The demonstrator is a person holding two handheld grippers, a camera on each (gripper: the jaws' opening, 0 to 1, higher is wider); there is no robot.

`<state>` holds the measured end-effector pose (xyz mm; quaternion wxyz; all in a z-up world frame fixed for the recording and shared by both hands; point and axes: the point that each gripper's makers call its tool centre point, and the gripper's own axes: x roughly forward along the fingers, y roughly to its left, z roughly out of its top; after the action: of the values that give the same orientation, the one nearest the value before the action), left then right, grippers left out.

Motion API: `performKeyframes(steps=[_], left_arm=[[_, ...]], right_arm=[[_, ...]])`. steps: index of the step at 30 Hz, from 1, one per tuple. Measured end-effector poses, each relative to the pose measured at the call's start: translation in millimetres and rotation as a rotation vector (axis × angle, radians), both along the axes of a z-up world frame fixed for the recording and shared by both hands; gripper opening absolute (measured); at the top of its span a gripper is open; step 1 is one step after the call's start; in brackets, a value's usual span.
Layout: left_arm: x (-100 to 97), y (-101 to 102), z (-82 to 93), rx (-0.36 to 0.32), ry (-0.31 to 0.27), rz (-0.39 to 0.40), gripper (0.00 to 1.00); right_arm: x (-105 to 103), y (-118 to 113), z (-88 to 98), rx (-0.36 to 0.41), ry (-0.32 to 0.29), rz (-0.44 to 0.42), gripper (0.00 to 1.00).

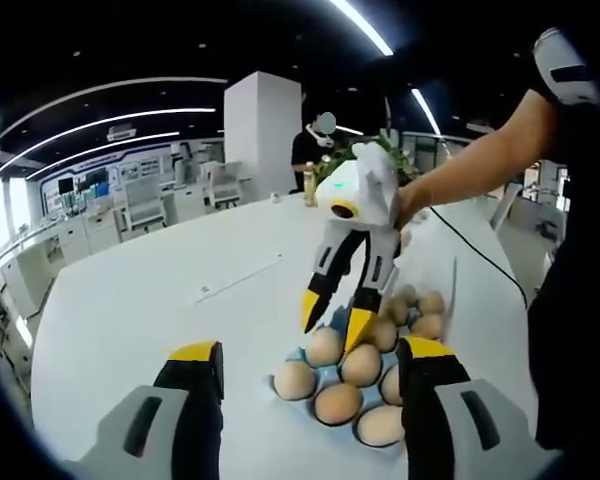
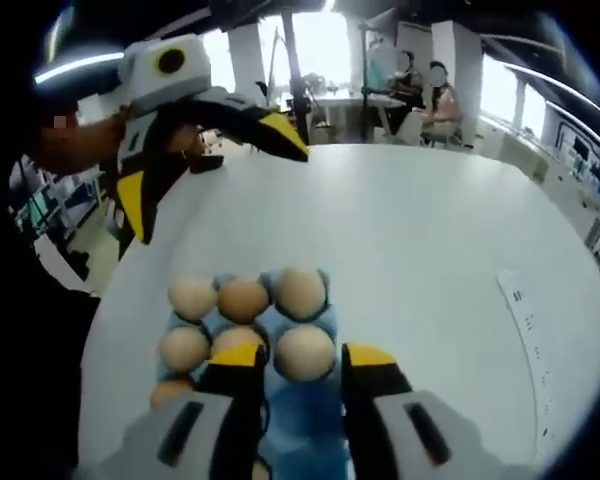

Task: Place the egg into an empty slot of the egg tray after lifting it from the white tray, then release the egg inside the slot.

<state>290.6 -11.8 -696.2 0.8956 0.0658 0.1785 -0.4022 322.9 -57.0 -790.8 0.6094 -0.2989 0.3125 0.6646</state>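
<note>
The left hand-held gripper (image 1: pixel 310 385) has its yellow-tipped jaws spread wide with nothing between them, hovering above the white tabletop (image 1: pixel 160 300) short of the blue egg tray (image 1: pixel 302 355). In the left gripper view the tray sits on the tabletop towards the edge nearest the person, holding brown eggs (image 1: pixel 361 365) in most of its slots. Just beyond it lies a white tray (image 1: pixel 427 262) carrying a further small group of eggs.

The right hand-held gripper (image 1: pixel 332 322) reaches down over the far side of the egg tray, gripped by a person's hand (image 1: pixel 410 205). Its jaws stand apart with no egg between them; the yellow tips sit just above the eggs at the back of the tray, one tip close against an egg.

In the right gripper view that gripper's own jaws (image 2: pixel 302 365) frame an egg (image 2: pixel 304 352) in the nearest filled row, sitting in its slot between the two tips; whether the tips touch it cannot be told. Blue tray surface shows between the jaws. The left hand-held gripper hangs in the air over the tabletop's far left edge in this view, jaws open.
</note>
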Motion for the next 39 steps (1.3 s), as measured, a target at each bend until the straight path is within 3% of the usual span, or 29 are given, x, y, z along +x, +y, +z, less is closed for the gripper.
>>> performKeyframes(steps=[4,7,9,15,18,19,25,27,28,32,34,39], left_arm=[[0.2,-1,-0.4,0.002,0.0,-0.004,0.72],[0.4,-3,-2.8,0.013,0.003,-0.008,0.72],[-0.4,-5,-2.5,0.013,0.002,-0.014,0.72],[-0.5,-7,-0.8,0.018,0.0,-0.021,0.72],[-0.8,-8,-0.4,0.018,0.0,-0.024,0.72],[-0.3,-9,0.7,0.018,-0.003,-0.025,0.72],[-0.5,-13,2.8,0.019,-0.005,-0.033,0.72],[-0.1,-13,3.0,0.023,-0.006,-0.032,0.72],[-0.4,-15,3.0,0.021,-0.005,-0.037,0.72],[0.0,-17,1.8,0.021,-0.003,-0.041,0.72],[-0.3,-19,1.7,0.021,-0.002,-0.045,0.72],[-0.2,-21,2.3,0.02,-0.004,-0.046,0.72]], right_arm=[[0,0,0.1,0.01,0.014,-0.003,0.3],[-3,-1,0.2,0.023,-0.014,0.043,0.3],[0,-1,-0.4,0.034,0.022,0.0,0.3],[-1,-5,12.4,0.088,0.04,-0.037,0.3],[0,-9,15.3,0.099,0.043,-0.048,0.3],[4,-13,16.4,0.11,0.01,-0.059,0.3],[11,-35,22.2,0.12,0.012,-0.107,0.3],[11,-44,23.1,0.116,0.014,-0.116,0.3],[15,-60,20.9,0.105,0.012,-0.142,0.3],[16,-77,20.8,0.094,0.001,-0.162,0.3],[19,-111,20.1,0.072,-0.01,-0.207,0.3],[24,-146,17.0,0.041,-0.023,-0.258,0.3]])
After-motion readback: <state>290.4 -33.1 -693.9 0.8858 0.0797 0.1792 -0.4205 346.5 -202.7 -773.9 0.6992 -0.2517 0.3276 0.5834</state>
